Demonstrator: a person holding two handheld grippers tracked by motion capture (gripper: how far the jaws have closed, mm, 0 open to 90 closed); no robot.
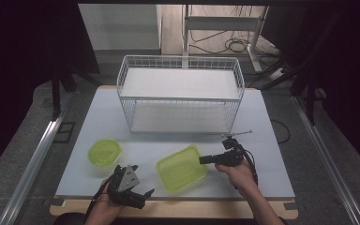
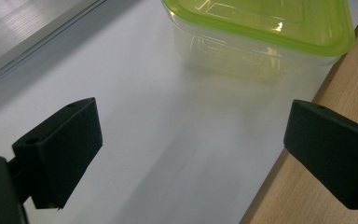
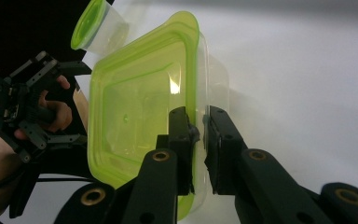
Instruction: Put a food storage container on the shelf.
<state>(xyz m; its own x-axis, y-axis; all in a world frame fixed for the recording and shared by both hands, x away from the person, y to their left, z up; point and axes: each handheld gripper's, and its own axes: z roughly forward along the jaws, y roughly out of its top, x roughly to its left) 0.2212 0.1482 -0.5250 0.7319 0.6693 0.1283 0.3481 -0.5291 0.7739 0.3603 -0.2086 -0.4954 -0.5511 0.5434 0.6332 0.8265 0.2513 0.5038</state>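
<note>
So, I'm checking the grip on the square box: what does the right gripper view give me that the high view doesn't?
The right gripper view gives the close-up: the right gripper pinching the rim of the square box. The high view adds the wire rack at the back of the table. Both share the square box, the round tub and the open left gripper.

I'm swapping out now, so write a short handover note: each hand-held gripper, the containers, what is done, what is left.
Right hand-held gripper: shut on the rim of the square green-lidded container, which is near the table's front edge.
Left hand-held gripper: open, empty, at the front edge.
Round green-lidded container: on the table, front left.
Wire shelf rack: both tiers bare.
Done: square container gripped.
Left: probably moving both containers to the rack.
</note>
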